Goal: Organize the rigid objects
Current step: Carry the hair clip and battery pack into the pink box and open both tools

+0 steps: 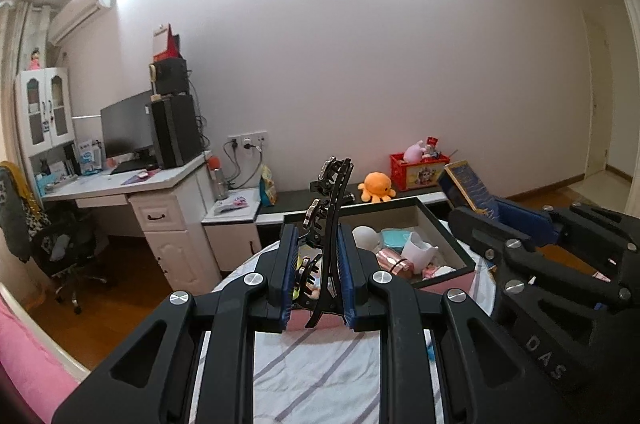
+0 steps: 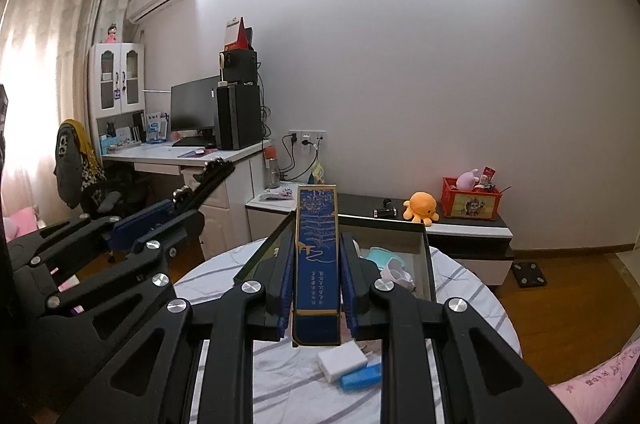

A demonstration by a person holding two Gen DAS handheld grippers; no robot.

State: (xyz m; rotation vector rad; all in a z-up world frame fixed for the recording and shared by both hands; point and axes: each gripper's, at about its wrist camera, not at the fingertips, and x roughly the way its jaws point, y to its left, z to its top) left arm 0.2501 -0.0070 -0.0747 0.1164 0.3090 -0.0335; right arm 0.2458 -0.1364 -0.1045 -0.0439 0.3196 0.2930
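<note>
- My left gripper (image 1: 318,272) is closed onto a black hair clip (image 1: 328,224); I grip it low on its handle so the toothed end stands up clear of my pads, lifted above the striped cloth (image 1: 320,364).
- My right gripper (image 2: 316,280) is pinched shut on the narrow sides of a long blue box (image 2: 317,256); it points away from me, end first, which I judge suits sliding it in.
- Below it a white charger (image 2: 342,358) and a small blue block (image 2: 362,377) lie touching on the cloth, not yet sorted.
- Farther off sits the open drawer box (image 1: 454,236), already holding cups and small things; both loads look bound there.
- Beyond, an orange octopus toy (image 1: 376,186) rests on the low cabinet.
</note>
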